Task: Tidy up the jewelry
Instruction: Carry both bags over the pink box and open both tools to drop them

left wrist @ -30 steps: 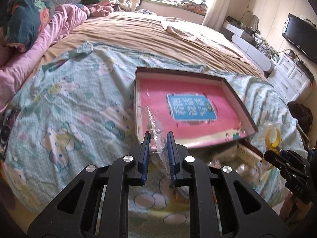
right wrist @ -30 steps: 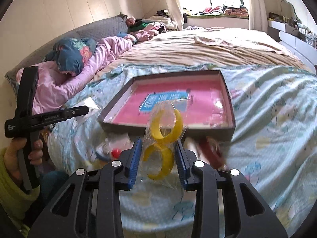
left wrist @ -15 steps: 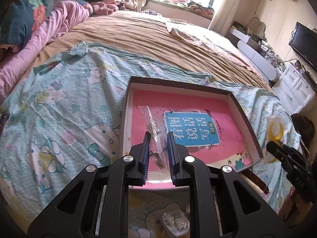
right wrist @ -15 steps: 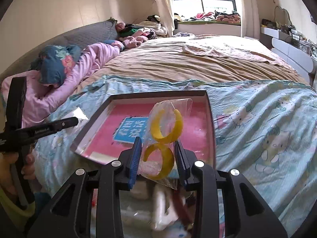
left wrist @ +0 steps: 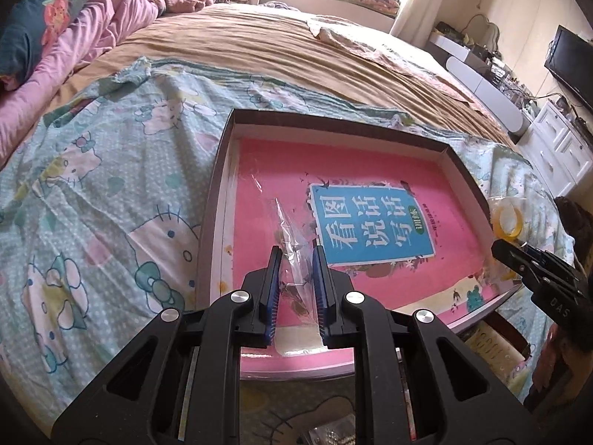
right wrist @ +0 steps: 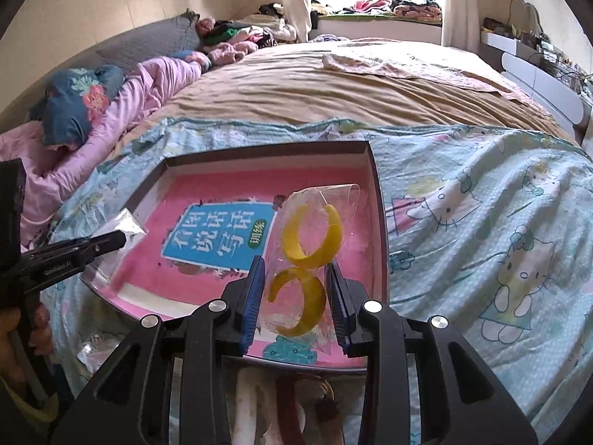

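Note:
A dark shallow box (left wrist: 222, 170) with a pink booklet (left wrist: 370, 222) inside lies on the bed; it also shows in the right wrist view (right wrist: 380, 200). My left gripper (left wrist: 295, 259) is shut on a clear plastic bag (left wrist: 289, 237) with small dark jewelry, held over the box's left part. My right gripper (right wrist: 296, 270) is shut on a clear bag with two yellow crescent earrings (right wrist: 311, 237), held over the box's right part. The right gripper also shows in the left wrist view (left wrist: 519, 256), and the left gripper in the right wrist view (right wrist: 111, 241).
The box rests on a Hello Kitty sheet (left wrist: 92, 193) over a tan bedspread (left wrist: 278, 48). More small bags and jewelry (right wrist: 296, 400) lie at the bed's near edge below the box. Pink bedding (left wrist: 92, 29) is at the left, white drawers (left wrist: 556, 148) at the right.
Both grippers have moved forward and lower over the box, each still holding its bag. The box now fills more of both views.

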The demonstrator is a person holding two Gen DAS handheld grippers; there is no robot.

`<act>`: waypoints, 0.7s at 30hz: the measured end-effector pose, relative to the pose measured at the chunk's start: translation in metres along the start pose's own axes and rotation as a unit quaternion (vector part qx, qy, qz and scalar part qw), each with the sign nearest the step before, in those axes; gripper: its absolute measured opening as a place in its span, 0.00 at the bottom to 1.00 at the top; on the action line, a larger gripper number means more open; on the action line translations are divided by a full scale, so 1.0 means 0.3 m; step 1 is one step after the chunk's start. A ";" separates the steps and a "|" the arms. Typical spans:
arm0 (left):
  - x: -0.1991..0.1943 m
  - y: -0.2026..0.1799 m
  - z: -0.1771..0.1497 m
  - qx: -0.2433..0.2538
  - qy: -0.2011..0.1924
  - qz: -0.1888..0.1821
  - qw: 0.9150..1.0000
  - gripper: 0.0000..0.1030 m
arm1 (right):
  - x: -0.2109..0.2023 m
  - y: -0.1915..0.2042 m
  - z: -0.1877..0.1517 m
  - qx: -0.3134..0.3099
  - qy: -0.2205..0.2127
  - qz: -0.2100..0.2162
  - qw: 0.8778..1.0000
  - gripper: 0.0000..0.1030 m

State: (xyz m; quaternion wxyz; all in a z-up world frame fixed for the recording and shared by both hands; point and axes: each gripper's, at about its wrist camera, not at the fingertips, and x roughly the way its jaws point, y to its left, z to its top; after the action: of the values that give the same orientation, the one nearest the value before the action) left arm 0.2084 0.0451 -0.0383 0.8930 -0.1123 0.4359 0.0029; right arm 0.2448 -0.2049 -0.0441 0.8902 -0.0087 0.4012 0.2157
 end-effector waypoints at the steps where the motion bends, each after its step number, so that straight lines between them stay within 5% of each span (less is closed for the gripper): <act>1: 0.004 0.002 0.000 0.000 0.002 0.001 1.000 0.10 | 0.008 0.000 -0.001 0.000 0.004 0.001 1.000 0.31; 11: 0.021 0.005 -0.005 0.003 0.011 0.006 1.000 0.10 | 0.032 -0.005 -0.009 0.007 0.019 0.005 1.000 0.34; 16: 0.021 0.003 -0.006 0.005 0.011 0.007 1.000 0.11 | -0.001 -0.012 -0.012 0.013 0.002 0.000 1.000 0.55; 21: 0.010 0.003 -0.008 0.003 0.009 0.007 1.000 0.23 | -0.070 -0.034 -0.018 0.029 -0.022 0.003 0.999 0.74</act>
State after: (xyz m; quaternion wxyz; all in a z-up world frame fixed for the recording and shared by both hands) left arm 0.2083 0.0452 -0.0421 0.8895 -0.1062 0.4444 0.0069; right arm 0.2325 -0.2230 -0.0343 0.8981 0.0229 0.3876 0.2065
